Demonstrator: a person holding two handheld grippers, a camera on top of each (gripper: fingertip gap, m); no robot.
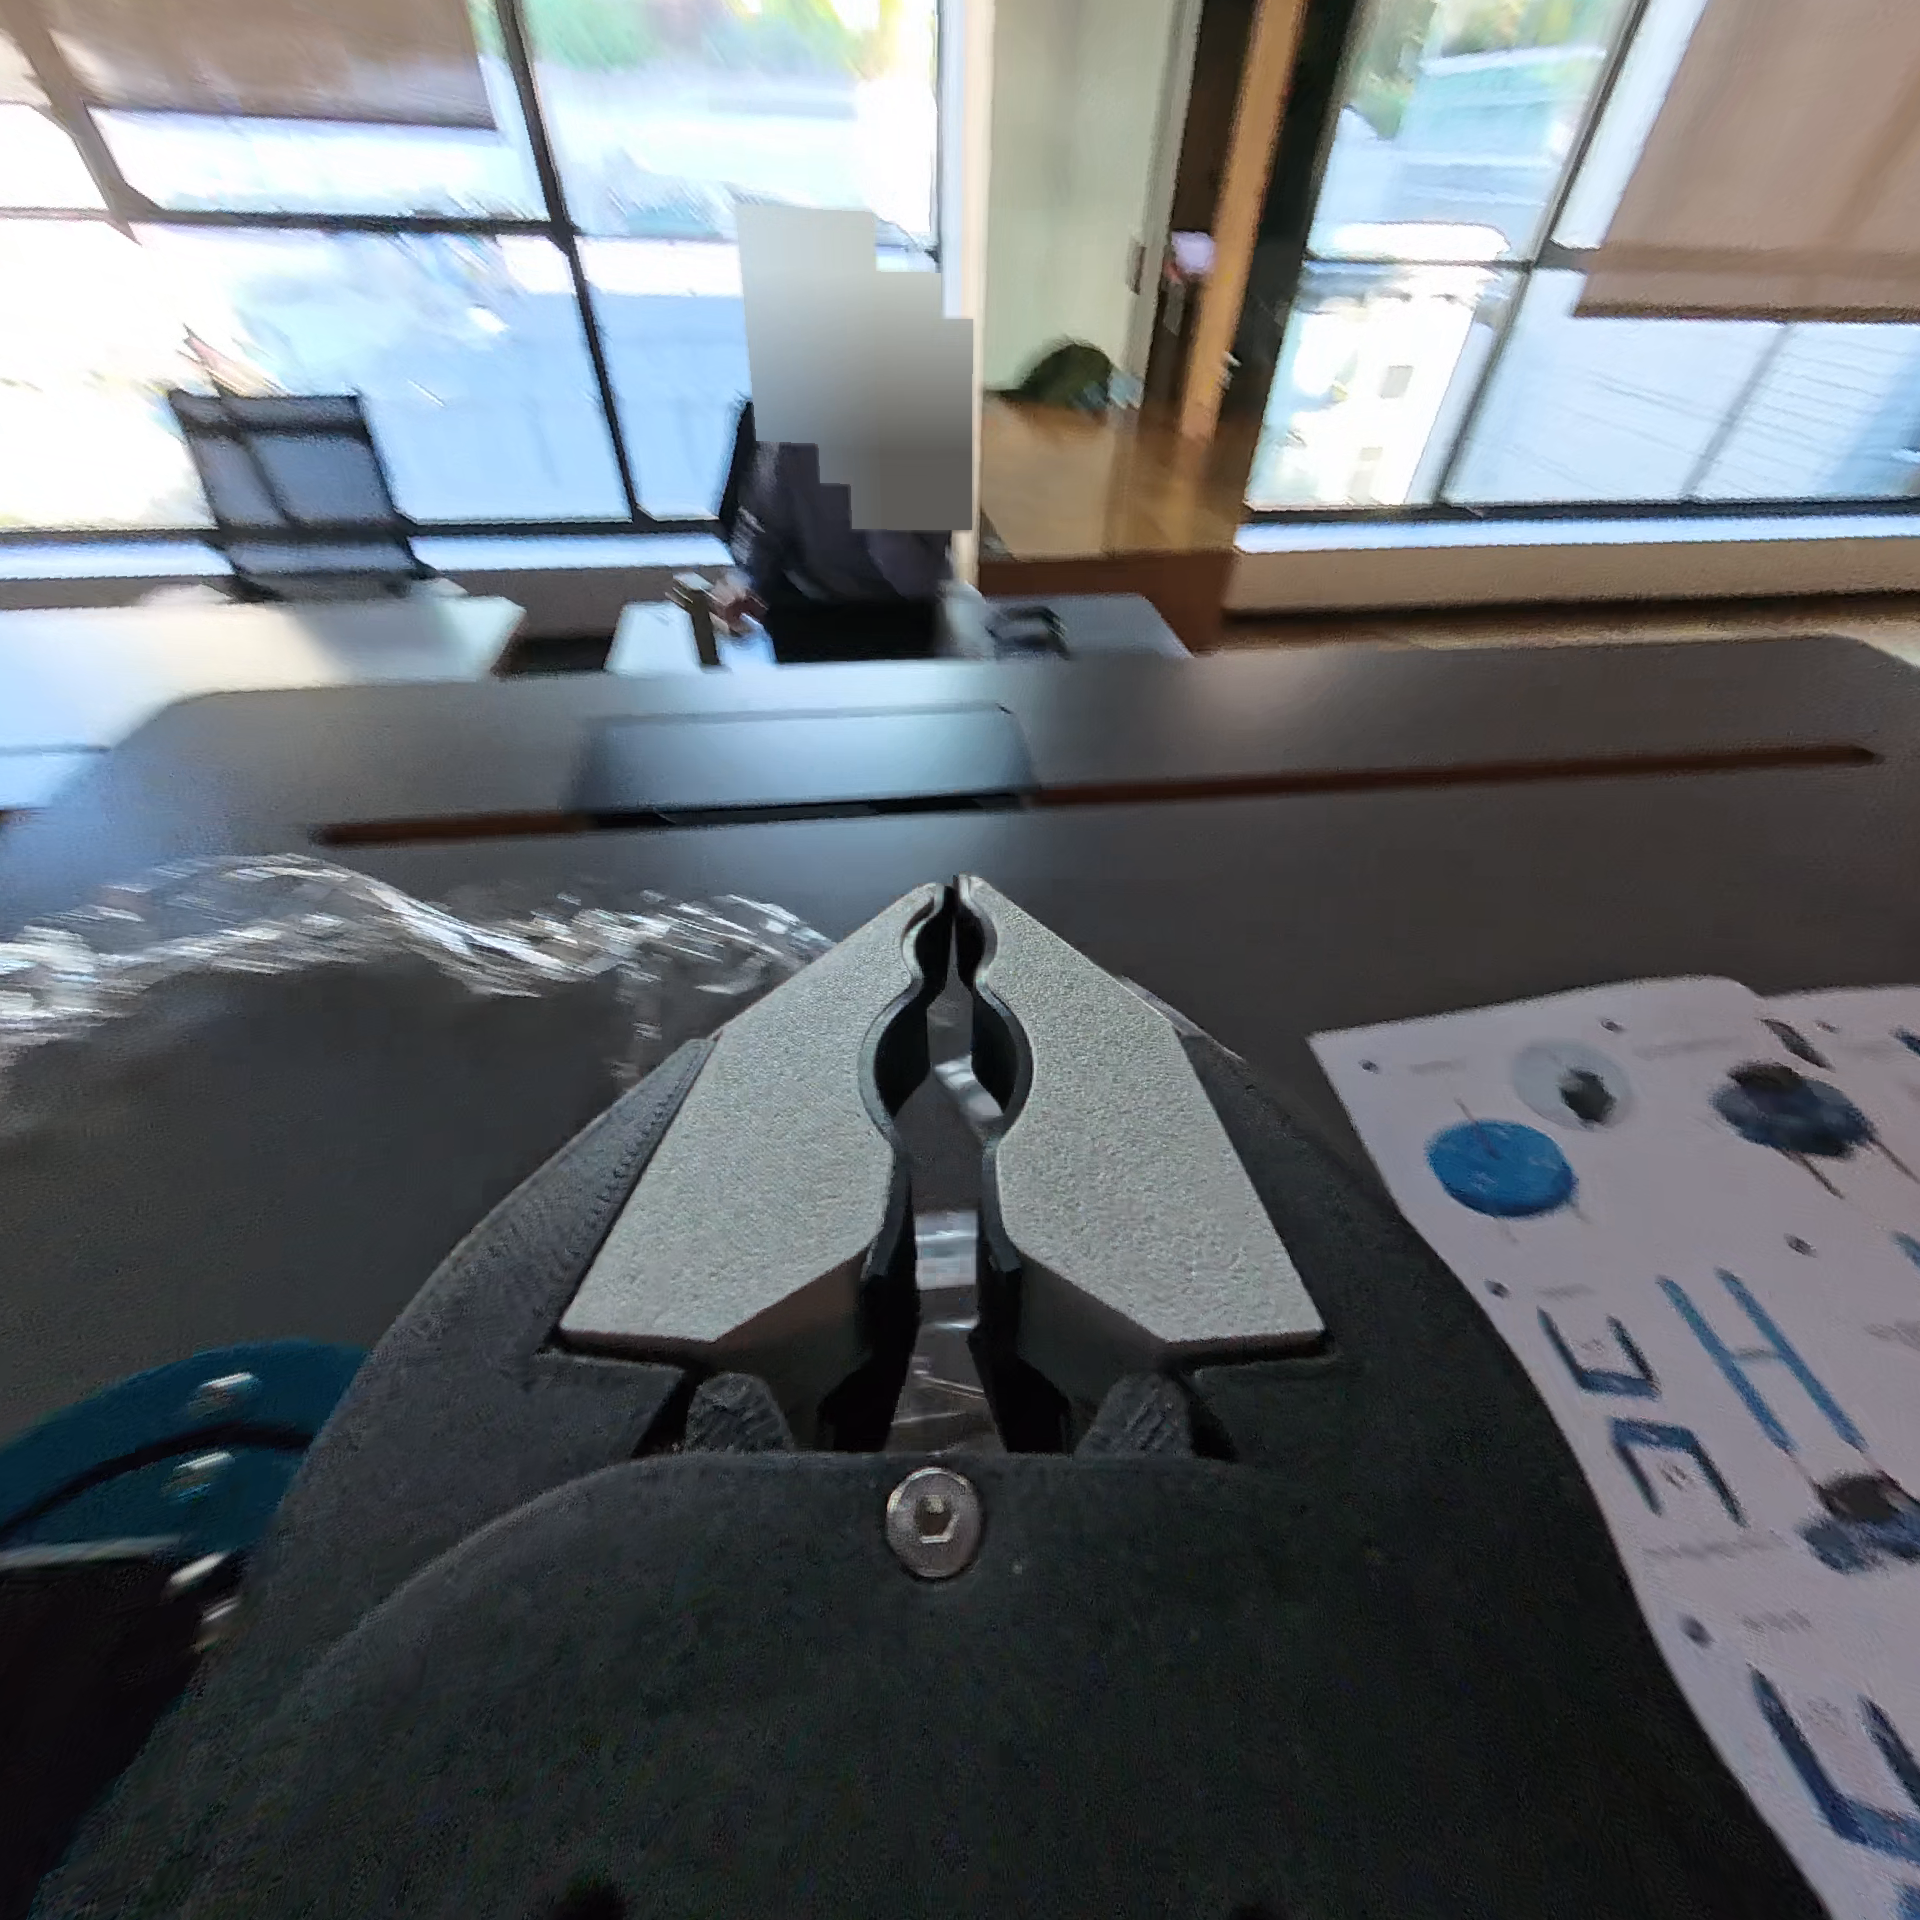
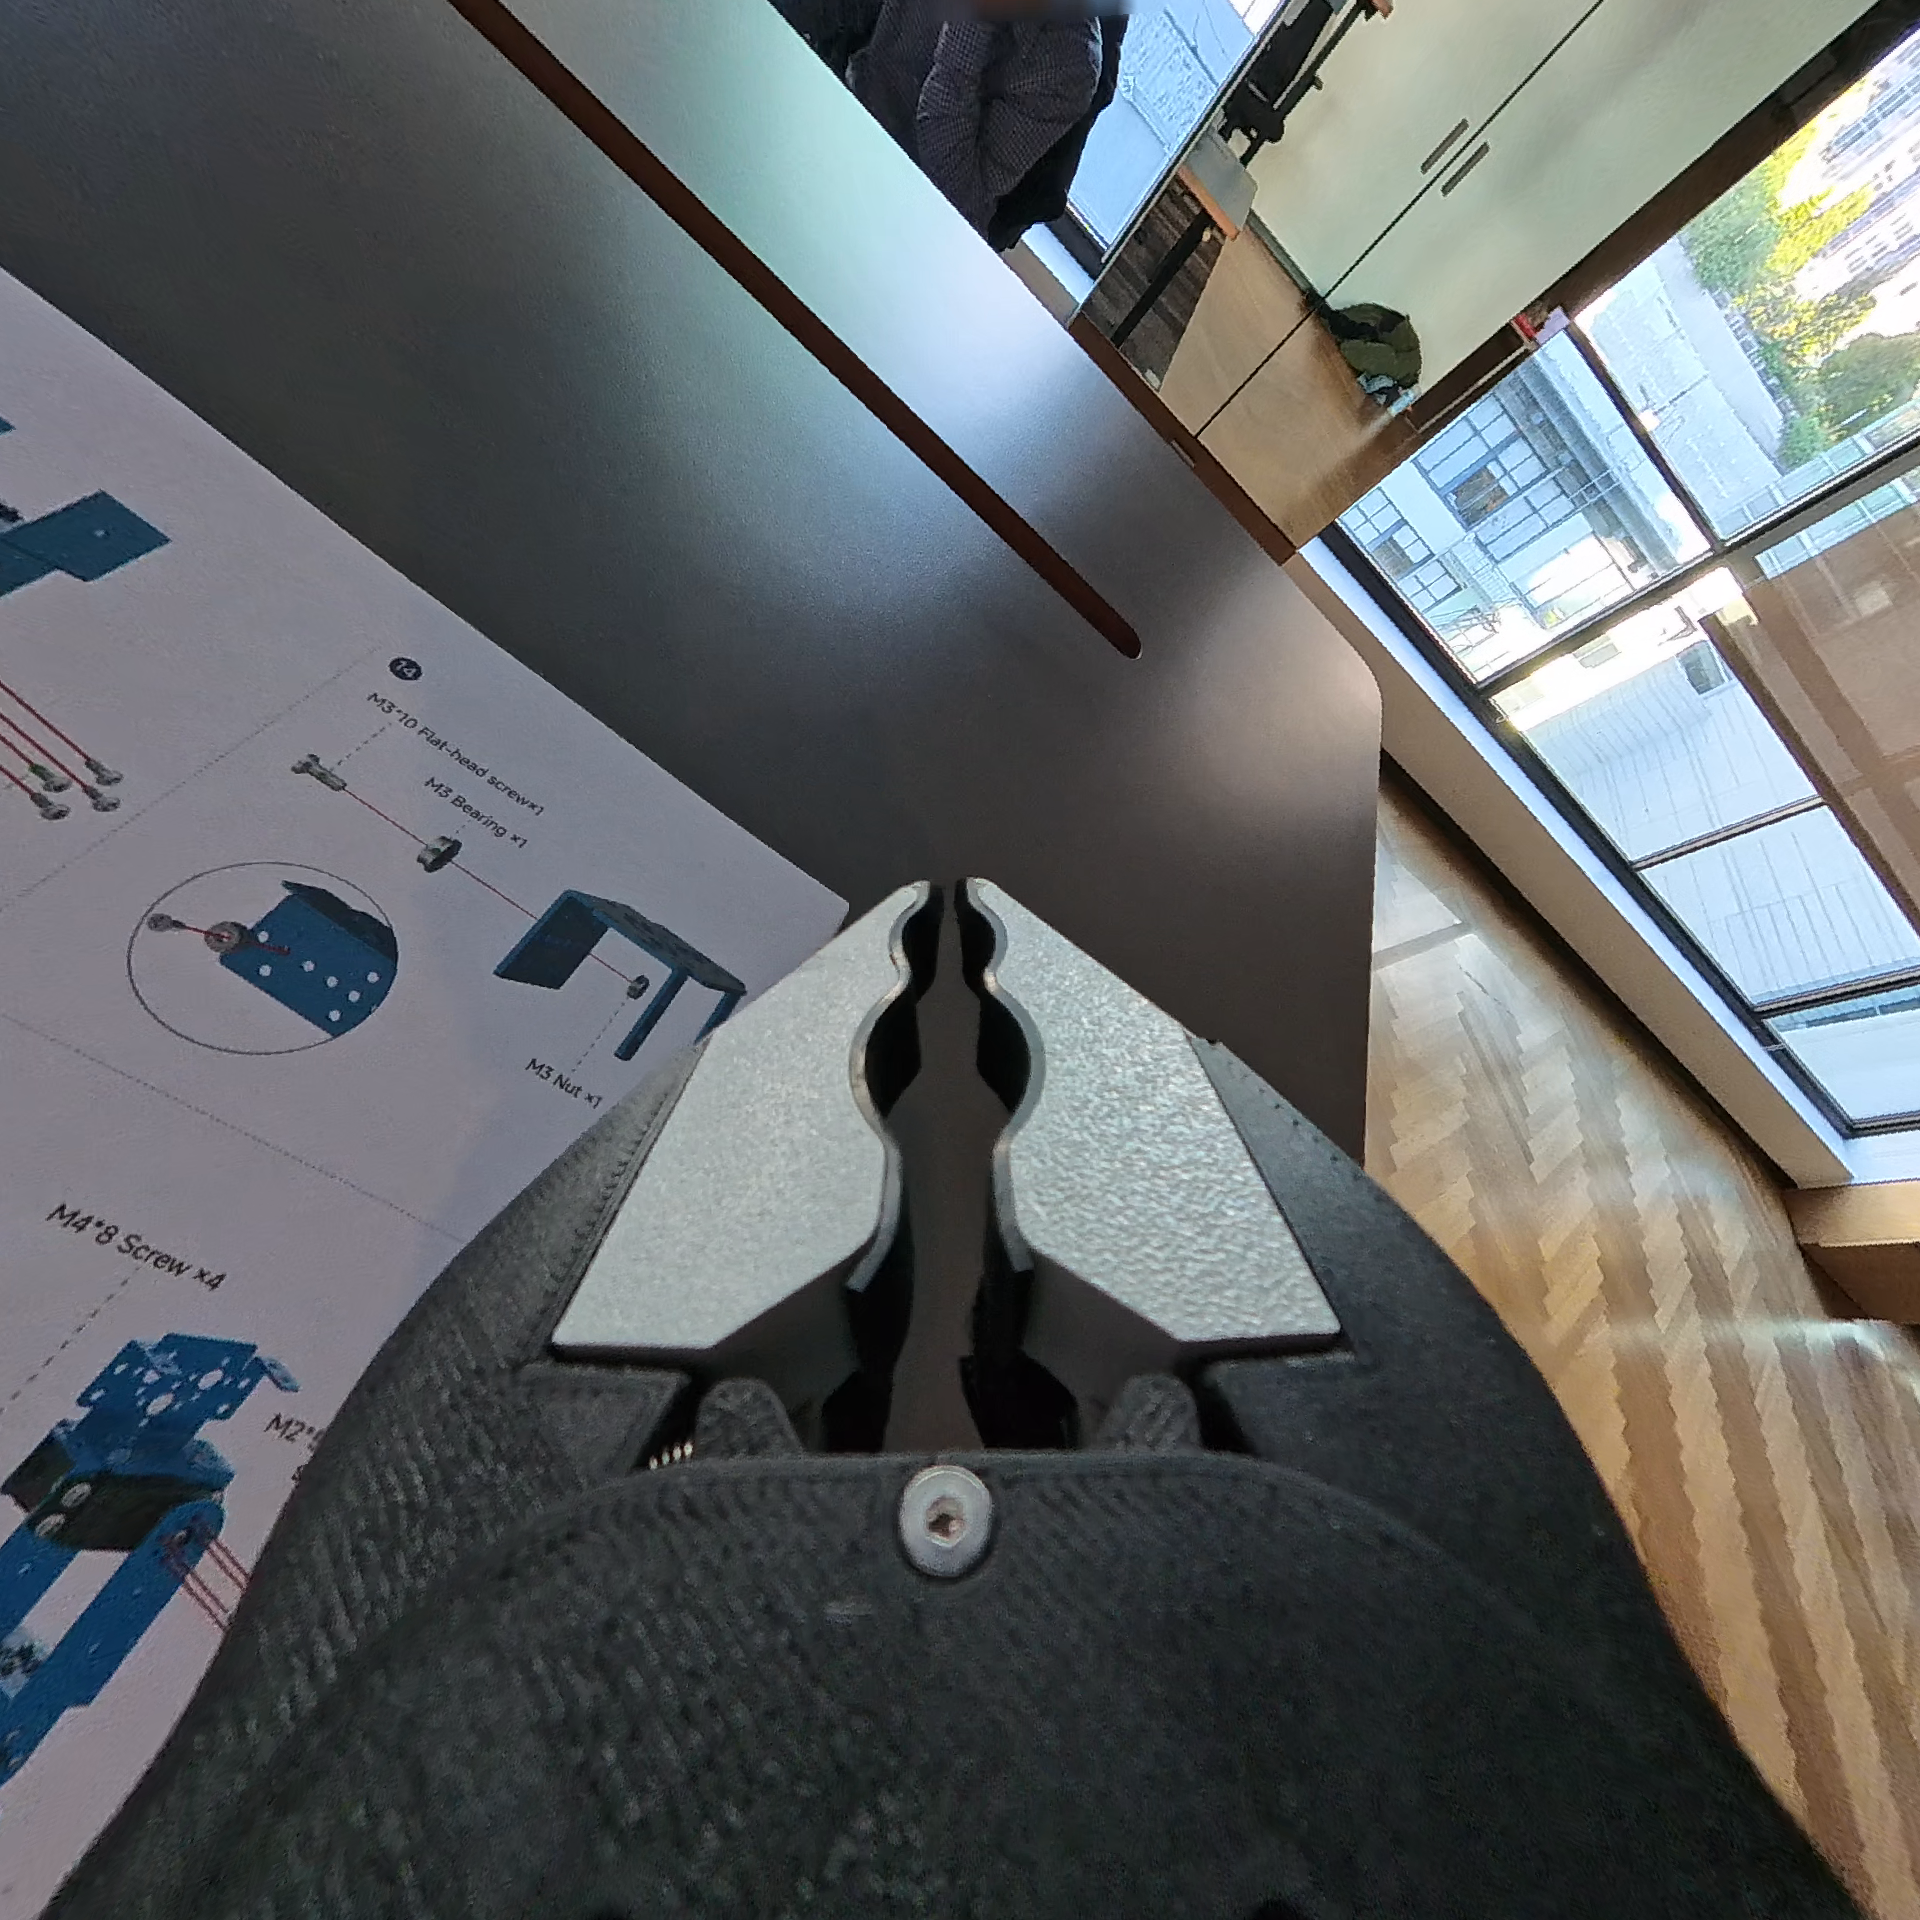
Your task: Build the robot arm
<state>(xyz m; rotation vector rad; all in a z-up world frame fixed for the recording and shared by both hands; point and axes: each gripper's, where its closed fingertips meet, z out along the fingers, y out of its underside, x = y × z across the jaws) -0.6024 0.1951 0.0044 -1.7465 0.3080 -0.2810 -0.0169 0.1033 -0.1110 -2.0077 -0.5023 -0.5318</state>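
Observation:
My left gripper (image 1: 954,891) is shut, its tips pressed together over a dark table (image 1: 1351,894). A clear crinkled plastic bag (image 1: 343,935) stretches from the left up to the fingers, and its film shows in the gap between them, so the jaws seem to pinch it. The left wrist view is blurred by motion. My right gripper (image 2: 954,891) is shut and empty, tilted above the same dark table (image 2: 623,436). Its left finger (image 2: 769,1122) overlaps the edge of a white printed instruction sheet (image 2: 260,831) with blue part drawings. That sheet also lies right of my left gripper (image 1: 1621,1247).
A long narrow slot (image 1: 1455,774) runs across the table, with a flat lid (image 1: 800,753) beside it. A teal part (image 1: 125,1455) shows at lower left. The table's right edge (image 2: 1371,935) drops to a wooden floor (image 2: 1558,1351). A person (image 1: 831,551) sits beyond, by large windows.

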